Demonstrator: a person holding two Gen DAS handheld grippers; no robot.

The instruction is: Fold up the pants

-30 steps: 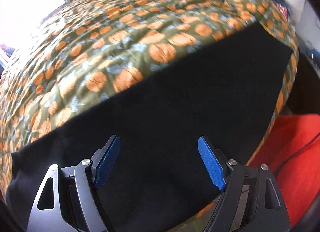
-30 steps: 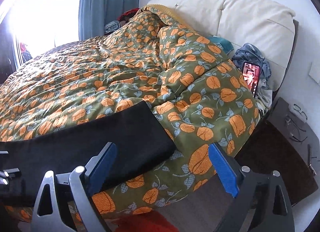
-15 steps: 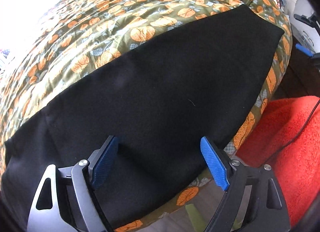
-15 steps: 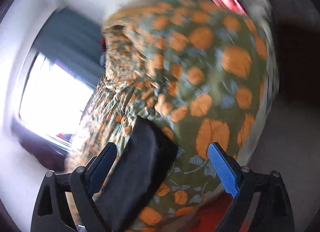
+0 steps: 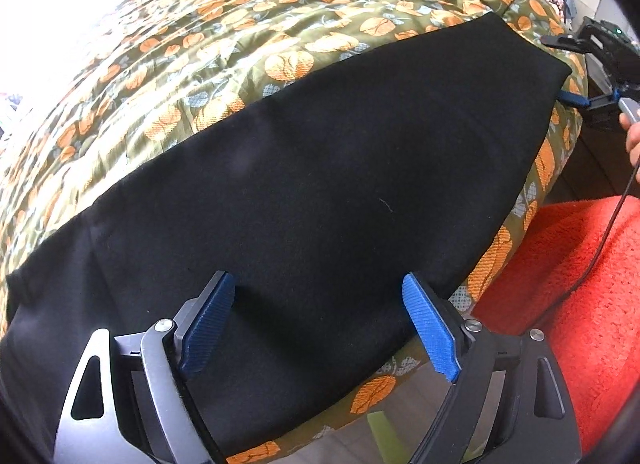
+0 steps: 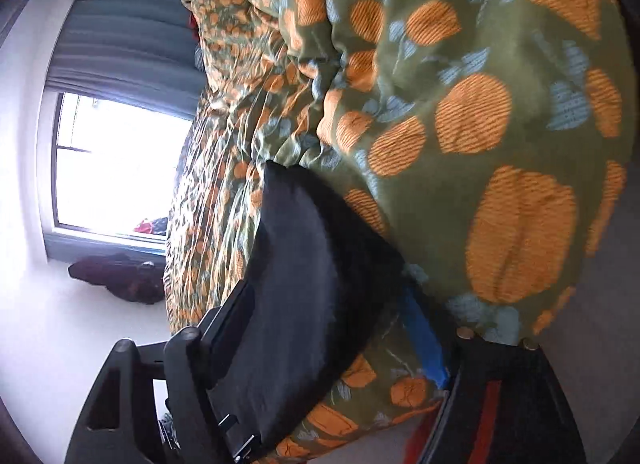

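A bed covered by an olive-green quilted duvet printed with orange fruit and pale blue leaves (image 5: 304, 24) carries the folded black fabric pants (image 5: 320, 200), which lie flat along its near edge, one end reaching the corner (image 6: 316, 288).

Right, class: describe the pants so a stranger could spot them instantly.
Find the bed's green quilt printed with orange fruit. Along its near edge lies one long flat black cloth: the pants. They are the only plain, dark thing on that patterned cover.
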